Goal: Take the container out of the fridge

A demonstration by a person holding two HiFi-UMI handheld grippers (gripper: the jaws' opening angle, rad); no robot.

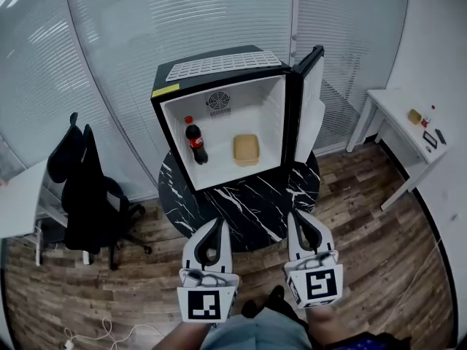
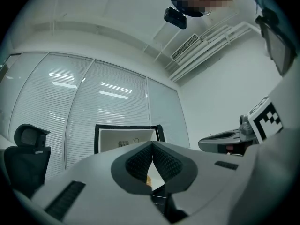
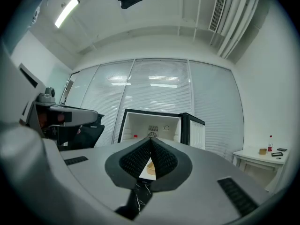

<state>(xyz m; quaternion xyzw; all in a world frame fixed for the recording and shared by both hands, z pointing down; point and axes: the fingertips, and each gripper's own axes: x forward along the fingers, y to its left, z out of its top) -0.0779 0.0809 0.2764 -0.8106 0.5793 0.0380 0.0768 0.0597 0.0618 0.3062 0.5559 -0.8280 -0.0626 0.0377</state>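
The task is barely getting under way: the fridge (image 1: 222, 65) is standing on the round black bench (image 1: 248, 206) with its door (image 1: 310, 100) already open, and the tan container (image 1: 246, 150) is sitting inside on the fridge floor, to the right of the cola bottle (image 1: 195, 141). The left gripper (image 1: 217, 226) and right gripper (image 1: 299, 219) are hovering well short of the fridge, jaws pressed together on nothing. Reaching in, gripping and lifting out are all waiting to be done.
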